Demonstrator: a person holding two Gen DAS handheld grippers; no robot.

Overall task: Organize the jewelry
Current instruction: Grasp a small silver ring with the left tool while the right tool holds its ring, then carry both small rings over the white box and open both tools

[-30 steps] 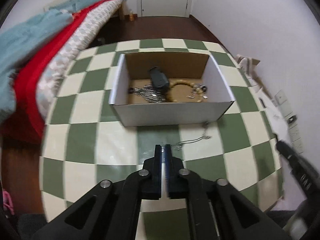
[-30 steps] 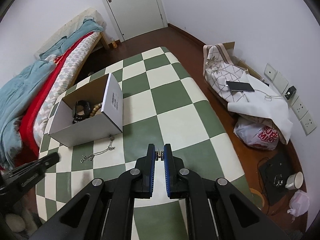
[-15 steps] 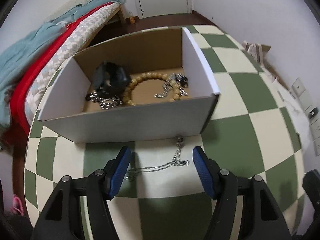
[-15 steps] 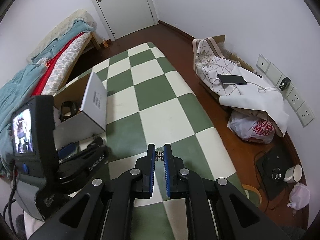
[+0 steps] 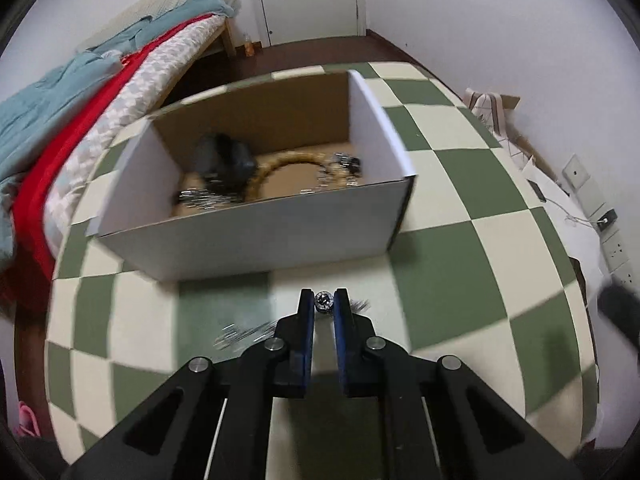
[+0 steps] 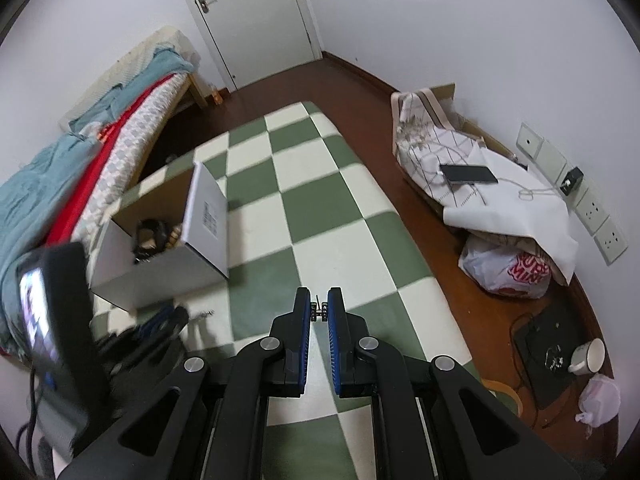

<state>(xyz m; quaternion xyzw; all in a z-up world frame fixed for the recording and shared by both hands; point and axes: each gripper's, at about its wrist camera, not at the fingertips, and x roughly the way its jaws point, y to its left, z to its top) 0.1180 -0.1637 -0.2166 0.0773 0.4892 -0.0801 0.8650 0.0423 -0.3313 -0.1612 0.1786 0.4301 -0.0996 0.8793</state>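
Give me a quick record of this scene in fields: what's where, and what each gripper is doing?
Surface: green and cream checked cloth
Box: open, white outside, brown inside, on the cloth
In box: bead bracelet, dark strap item, silver chains
Left gripper: shut on a silver bead of the chain, just in front of the box
Chain: trails over the cloth, blurred
Right gripper: nearly closed; only its own small hardware shows in the gap, above the cloth
Beside the cloth: bed, phone

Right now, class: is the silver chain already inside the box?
No. The chain lies on the checked cloth outside the box, its end pinched by the left gripper.
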